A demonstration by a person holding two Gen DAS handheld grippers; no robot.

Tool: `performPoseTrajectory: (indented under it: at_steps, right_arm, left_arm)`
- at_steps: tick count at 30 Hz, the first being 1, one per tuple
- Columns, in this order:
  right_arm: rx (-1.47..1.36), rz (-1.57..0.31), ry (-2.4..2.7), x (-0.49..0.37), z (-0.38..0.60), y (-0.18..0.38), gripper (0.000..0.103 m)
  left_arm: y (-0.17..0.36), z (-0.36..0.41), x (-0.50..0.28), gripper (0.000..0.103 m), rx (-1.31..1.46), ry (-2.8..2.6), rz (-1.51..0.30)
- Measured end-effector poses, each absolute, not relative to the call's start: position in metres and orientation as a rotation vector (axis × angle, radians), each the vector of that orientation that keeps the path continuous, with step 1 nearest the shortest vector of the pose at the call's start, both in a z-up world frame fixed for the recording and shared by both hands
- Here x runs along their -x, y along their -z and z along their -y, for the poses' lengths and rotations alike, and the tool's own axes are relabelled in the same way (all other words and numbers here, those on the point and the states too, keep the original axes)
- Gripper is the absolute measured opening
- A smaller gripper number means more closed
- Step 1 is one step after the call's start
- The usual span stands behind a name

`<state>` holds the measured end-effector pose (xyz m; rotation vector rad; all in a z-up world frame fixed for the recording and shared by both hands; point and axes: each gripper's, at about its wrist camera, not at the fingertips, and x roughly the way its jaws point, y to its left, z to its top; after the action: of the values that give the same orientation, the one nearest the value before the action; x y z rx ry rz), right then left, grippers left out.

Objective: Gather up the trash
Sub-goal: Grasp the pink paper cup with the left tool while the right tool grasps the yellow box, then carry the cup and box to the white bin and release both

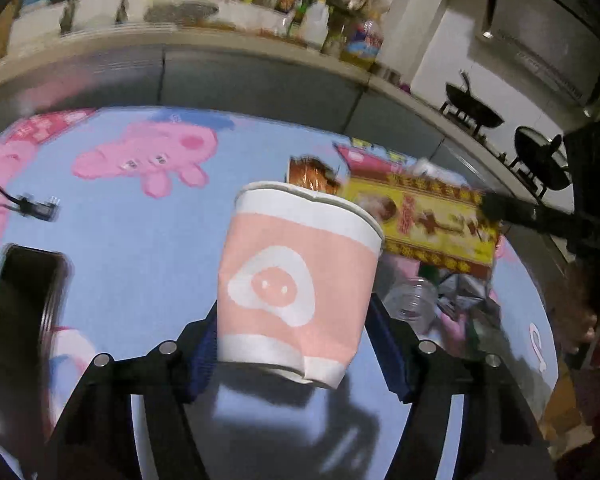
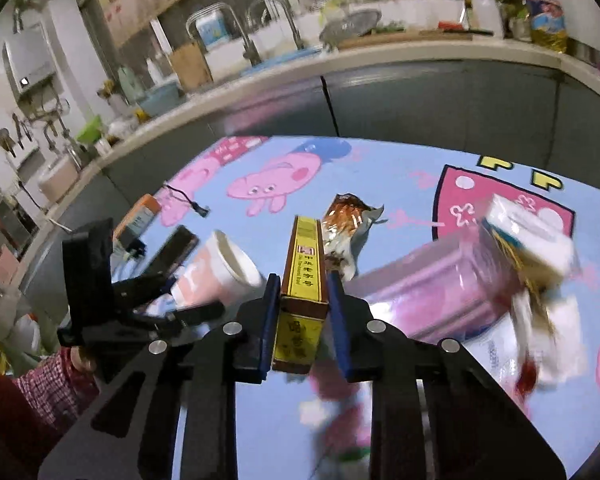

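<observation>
Kitchen table (image 1: 148,232), cartoon cloth: your left gripper (image 1: 296,344) pinches the pink paper cup (image 1: 296,280), right gripper (image 2: 304,312) clamps the yellow box (image 2: 302,280), both lifted; next, carry both to a bin, none visible

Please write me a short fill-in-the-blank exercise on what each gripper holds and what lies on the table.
1. The left gripper is shut on a pink and white paper ____.
2. The right gripper is shut on a flat yellow ____.
3. The tablecloth is light blue with pink cartoon ____.
4. The crumpled brown wrapper lies on the table, held by ____ gripper.

Missing words: cup; box; pigs; neither
</observation>
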<state>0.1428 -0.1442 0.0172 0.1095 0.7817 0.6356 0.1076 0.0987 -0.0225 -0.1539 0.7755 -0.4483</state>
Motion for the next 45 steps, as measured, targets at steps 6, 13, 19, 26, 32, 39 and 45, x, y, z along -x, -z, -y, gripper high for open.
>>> performPoseTrajectory:
  at_steps: [6,13,19,26,32,39,45]
  right_arm:
    - [-0.119,-0.598,-0.601,-0.061,0.169,-0.020,0.023]
    - [-0.117,-0.490,-0.384,0.011,0.225,-0.018,0.023]
    - [-0.277,-0.397,-0.068,0.048,0.330,-0.019,0.023]
    - [-0.415,-0.371,0.111,0.074,0.418,0.012,0.023]
    - [-0.490,-0.355,0.269,0.096,0.495,0.034,0.023]
    - [-0.604,-0.408,0.398,0.081,0.589,0.057,0.023]
    - [-0.558,-0.475,0.457,0.053,0.616,0.067,0.042]
  left_arm:
    - [-0.028,-0.109,-0.047,0.067,0.125,0.538,-0.573]
    - [-0.076,-0.068,-0.002,0.068,0.008,0.728,-0.408]
    - [-0.089,0.011,-0.016,0.068,-0.003,0.948,-0.461]
    - [-0.059,0.164,-0.035,0.068,-0.102,1.104,-0.655]
    - [-0.026,0.304,-0.070,0.068,-0.204,1.181,-0.858]
    - [0.003,0.423,-0.088,0.069,-0.271,1.235,-0.992]
    - [0.025,0.488,-0.104,0.085,-0.342,1.153,-1.020]
